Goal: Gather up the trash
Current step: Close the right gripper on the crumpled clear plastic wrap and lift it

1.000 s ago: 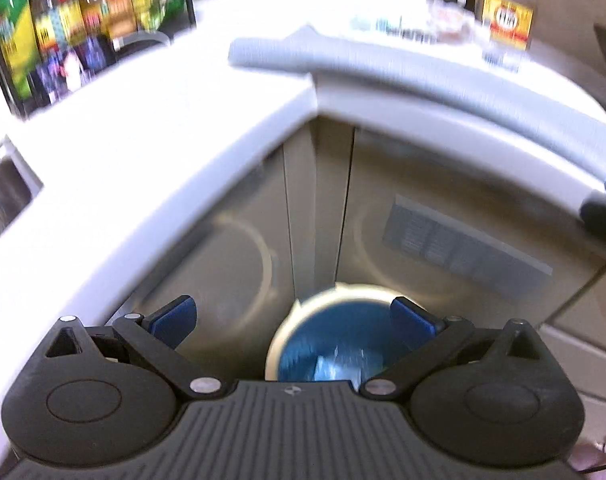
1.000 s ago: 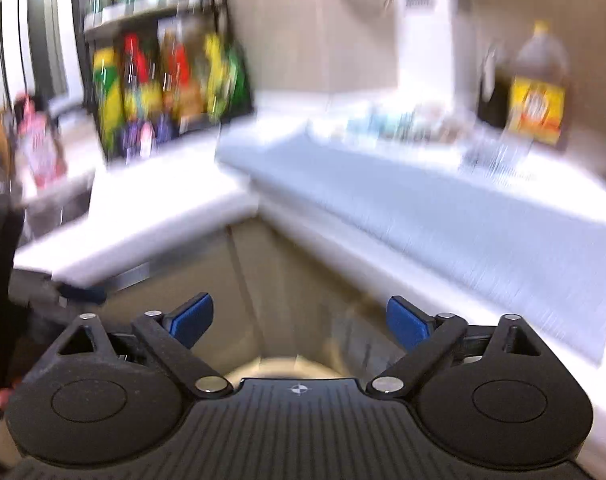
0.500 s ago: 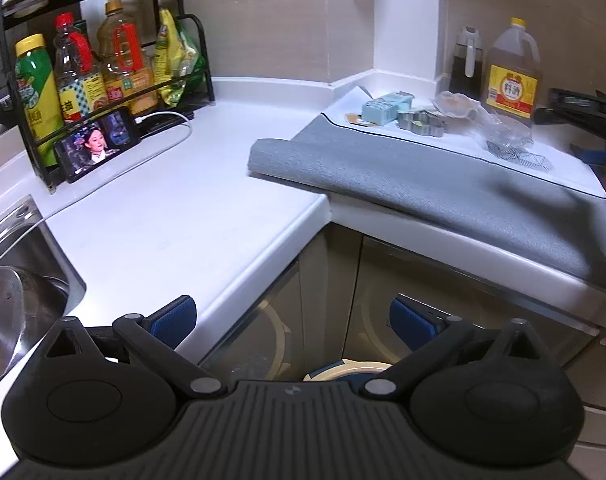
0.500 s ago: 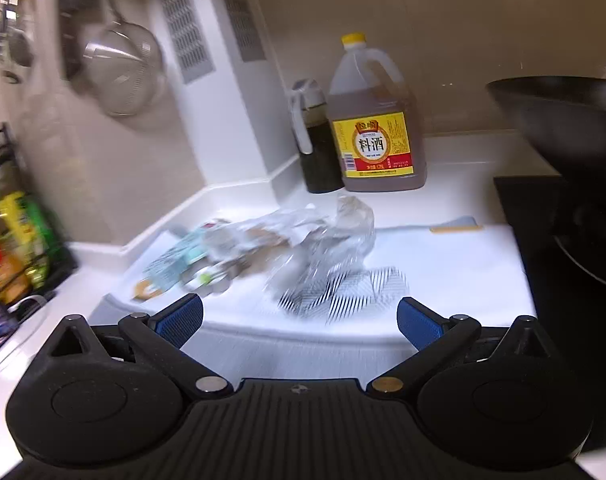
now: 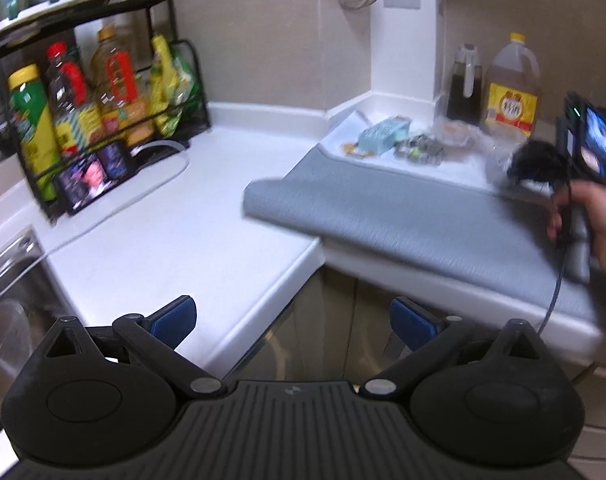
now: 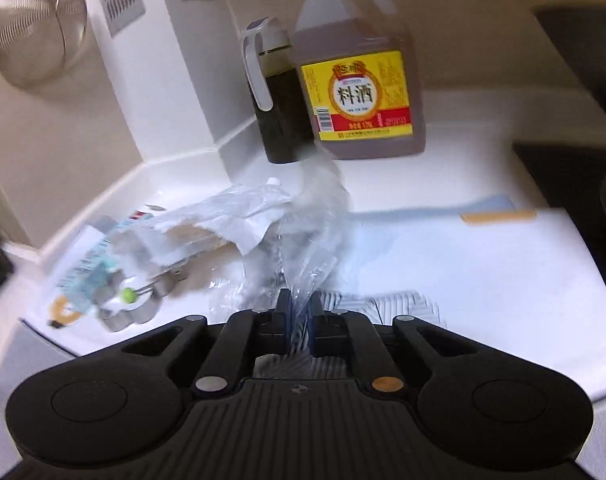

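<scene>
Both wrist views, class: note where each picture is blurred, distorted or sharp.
Left wrist view: fisheye bends the counter edge; the bottle rack and the hand at right smear with motion; the open left tongs stay sharp. Right wrist view: the clear plastic bag pinched in the right tongs is blurred, the yellow-labelled jug fairly crisp.

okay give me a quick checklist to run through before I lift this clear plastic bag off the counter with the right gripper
1. Right gripper shut on the clear plastic bag: ok, film sits pinched between the pads.
2. Whole bag gathered: cannot tell, only a bottom corner is in the grip.
3. Bag free of the crumpled white wrapper: cannot tell, they overlap.
4. Bag clear of the cooking wine jug and dark bottle: not ok, its top looks to reach their bases.
5. Left gripper free: ok, open and empty off the counter edge.
6. Bin in sight: not ok, neither view shows it.
</scene>
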The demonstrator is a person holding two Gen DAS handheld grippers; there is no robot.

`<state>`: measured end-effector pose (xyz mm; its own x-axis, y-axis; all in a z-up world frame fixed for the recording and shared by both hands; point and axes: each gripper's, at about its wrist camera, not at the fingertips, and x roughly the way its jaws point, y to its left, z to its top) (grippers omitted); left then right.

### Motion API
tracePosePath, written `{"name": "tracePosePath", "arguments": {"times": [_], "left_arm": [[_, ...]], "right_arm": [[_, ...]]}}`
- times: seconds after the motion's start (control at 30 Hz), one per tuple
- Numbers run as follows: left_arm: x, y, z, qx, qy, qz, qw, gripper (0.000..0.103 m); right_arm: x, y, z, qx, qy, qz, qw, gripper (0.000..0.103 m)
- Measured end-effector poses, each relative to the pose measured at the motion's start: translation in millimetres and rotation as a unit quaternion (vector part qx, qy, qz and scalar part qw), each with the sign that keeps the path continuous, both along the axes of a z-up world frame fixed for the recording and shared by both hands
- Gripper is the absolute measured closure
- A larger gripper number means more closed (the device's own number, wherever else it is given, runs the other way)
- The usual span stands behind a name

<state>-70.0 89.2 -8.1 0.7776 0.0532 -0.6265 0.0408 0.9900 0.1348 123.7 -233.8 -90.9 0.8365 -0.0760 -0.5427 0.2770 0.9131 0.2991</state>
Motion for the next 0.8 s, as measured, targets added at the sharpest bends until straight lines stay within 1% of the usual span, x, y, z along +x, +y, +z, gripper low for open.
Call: {"name": "tracePosePath", "arguments": {"times": [0.13,0.27,0.33,0.4,0.47,0.53,0.57,0.6,0.7,0.77,0.8], "left_arm": [[30,-26,18,-0.007,-0.02,-0.026,0.9995,0.0],[71,-62,40,-0.016,-0.049,-0.059,0.9969,0.0],[93,-84,48,-0.02,-0.058,-0.078,0.9951,0.0],[113,-106,52,-0.019,-0.06,-0.095,0.9935,0.0],[130,-126,51,-0.012,-0.06,-0.094,0.9937,0.0],[142,-137,50,-0.01,-0.057,-0.091,0.9941,0.0],[145,-138,48,-0.012,-0.057,-0.089,0.9944,0.0],[148,-139,47,-0.016,-0.054,-0.086,0.9947,0.0],[151,-130,38,-0.016,-0.043,-0.078,0.9959,0.0],[148,-120,35,-0.009,-0.039,-0.073,0.9965,0.0],[147,-116,34,-0.007,-0.039,-0.071,0.9967,0.0]], "right_arm": [[-53,-7,6,-0.026,-0.022,0.003,0.999,0.099],[-115,-20,14,-0.013,-0.065,-0.026,0.997,0.099],[-142,-21,16,-0.02,-0.094,-0.038,0.995,0.099],[-148,-24,16,-0.015,-0.102,-0.036,0.994,0.098],[-135,-33,15,0.011,-0.09,-0.028,0.996,0.096],[-115,-41,16,0.044,-0.071,-0.023,0.996,0.075],[-103,-42,16,0.05,-0.067,-0.017,0.996,0.046],[-90,-41,17,0.047,-0.06,-0.017,0.997,0.025],[-45,-30,13,0.02,-0.029,-0.007,0.999,0.015],[-19,-22,8,0.007,0.004,-0.008,1.0,0.013],[-10,-17,4,0.002,0.009,-0.004,1.0,0.009]]}}
